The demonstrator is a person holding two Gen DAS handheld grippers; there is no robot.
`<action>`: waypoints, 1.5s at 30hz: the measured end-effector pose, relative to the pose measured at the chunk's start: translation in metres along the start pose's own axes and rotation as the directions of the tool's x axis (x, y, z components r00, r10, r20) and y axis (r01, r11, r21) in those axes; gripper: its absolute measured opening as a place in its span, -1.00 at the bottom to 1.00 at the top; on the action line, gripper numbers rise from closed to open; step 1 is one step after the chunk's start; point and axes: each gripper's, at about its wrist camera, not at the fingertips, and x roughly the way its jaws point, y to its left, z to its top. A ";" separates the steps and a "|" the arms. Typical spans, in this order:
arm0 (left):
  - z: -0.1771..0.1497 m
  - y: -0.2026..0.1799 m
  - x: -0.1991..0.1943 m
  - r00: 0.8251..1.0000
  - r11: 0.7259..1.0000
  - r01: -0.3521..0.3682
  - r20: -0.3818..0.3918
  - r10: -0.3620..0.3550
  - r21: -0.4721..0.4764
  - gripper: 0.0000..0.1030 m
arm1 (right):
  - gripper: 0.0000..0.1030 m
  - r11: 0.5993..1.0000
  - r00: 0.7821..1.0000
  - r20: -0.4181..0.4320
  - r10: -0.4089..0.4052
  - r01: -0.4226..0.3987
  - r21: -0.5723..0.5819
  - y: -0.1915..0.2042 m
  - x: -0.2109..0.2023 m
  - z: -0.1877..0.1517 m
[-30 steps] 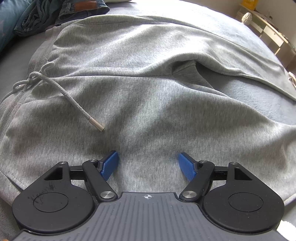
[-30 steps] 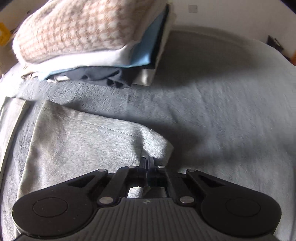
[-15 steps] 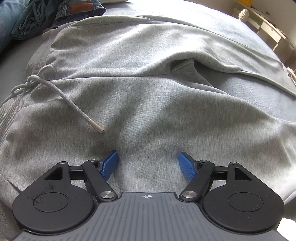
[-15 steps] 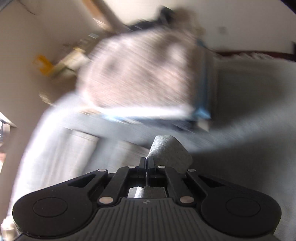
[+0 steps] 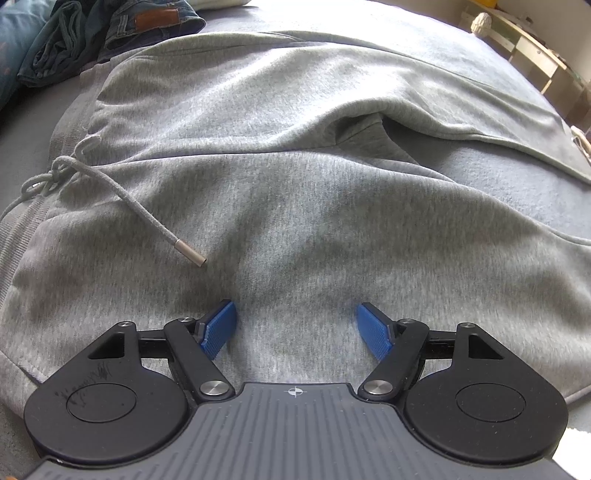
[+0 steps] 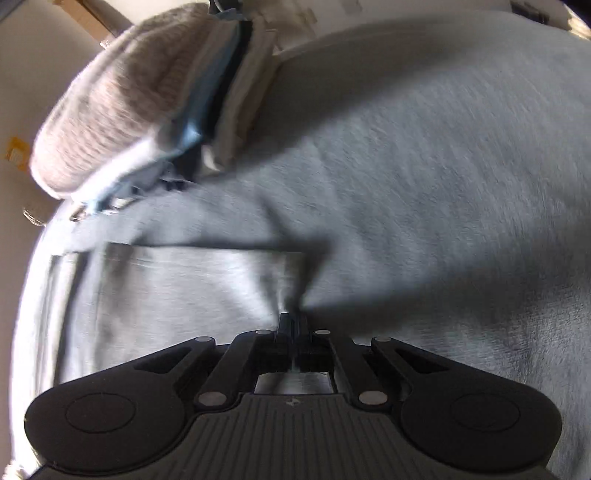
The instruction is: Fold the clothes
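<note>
With the left gripper (image 5: 295, 325) gaping wide and empty above the pale grey fleece sweatpants (image 5: 314, 192) spread across the grey bed (image 6: 461, 166), the right gripper (image 6: 294, 325), clamped tight on their leg hem, could drag them askew unpinned.

A pale wooden shelf unit (image 5: 532, 55) stands at the far right beyond the grey bed (image 6: 461, 184). A small cream knobbly object (image 5: 481, 23) sits on its top.
</note>
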 end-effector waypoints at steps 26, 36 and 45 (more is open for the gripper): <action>-0.019 0.032 -0.023 0.997 0.999 -0.043 -0.068 0.042 -0.009 0.42 | -0.93 0.080 0.863 -0.413 0.293 -0.452 -0.889 0.266 0.019 -0.216; -0.017 0.049 -0.021 0.996 0.997 -0.027 -0.081 0.021 -0.074 0.43 | -0.91 0.719 0.984 0.066 0.164 -0.073 -0.691 0.197 0.071 -0.014; -0.015 0.044 -0.019 0.996 0.992 -0.058 -0.074 0.050 -0.113 0.44 | -0.68 0.596 0.943 -0.259 0.209 -0.333 -0.731 0.194 0.064 -0.043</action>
